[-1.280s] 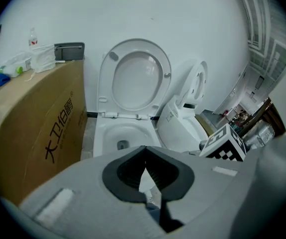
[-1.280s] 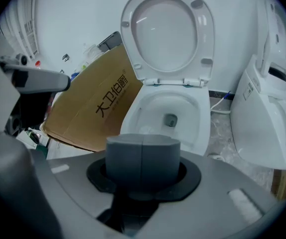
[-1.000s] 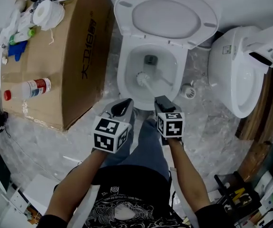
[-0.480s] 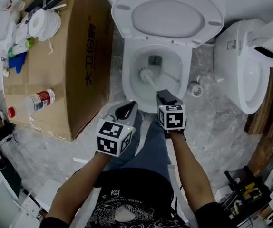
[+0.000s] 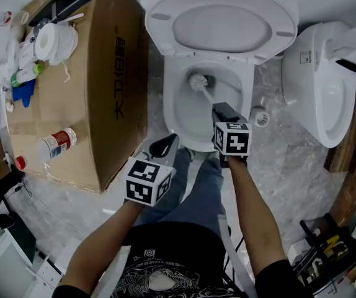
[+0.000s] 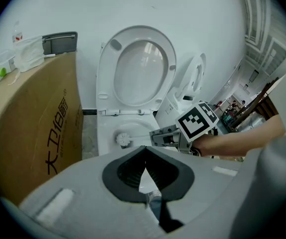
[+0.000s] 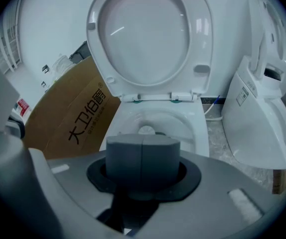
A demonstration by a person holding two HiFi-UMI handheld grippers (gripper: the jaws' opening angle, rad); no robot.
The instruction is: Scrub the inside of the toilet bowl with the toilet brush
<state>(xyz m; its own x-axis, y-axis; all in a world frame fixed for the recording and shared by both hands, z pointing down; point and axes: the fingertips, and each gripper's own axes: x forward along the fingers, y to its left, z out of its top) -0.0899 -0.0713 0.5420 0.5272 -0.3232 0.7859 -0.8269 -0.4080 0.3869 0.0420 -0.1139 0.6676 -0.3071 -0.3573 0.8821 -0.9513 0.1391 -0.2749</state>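
1. The right gripper (image 5: 222, 112) is clamping the thin handle of the white toilet brush with the round bristle head (image 5: 198, 82). In the right gripper view its 2 grey jaws are pressing together, and the brush head is showing just beyond them.
2. The brush head is sitting low inside the white ceramic toilet bowl (image 5: 170, 113), toward the rear wall and just beside the dark drain opening (image 5: 208, 79). The handle is slanting up toward the bowl's front right rim, where the right gripper is hanging over the edge.
3. The left gripper (image 6: 145, 151) is hovering outside the bowl's front rim, above the person's blue-jeaned leg (image 5: 193, 188). Its 2 jaws are meeting at the tips with nothing between them.
4. The white oval seat and lid (image 5: 221, 23) are standing raised behind the bowl, leaving the whole opening uncovered.
5. The large brown cardboard box (image 5: 103, 92) is standing just beside the bowl's left side, leaving only a narrow strip of floor between them.
6. A wider strip of grey marbled floor (image 5: 274, 160) is separating the bowl from the 2nd white toilet (image 5: 317, 92) at the right. A small round white object (image 5: 260, 117) is lying on that strip, near the bowl's right rim.
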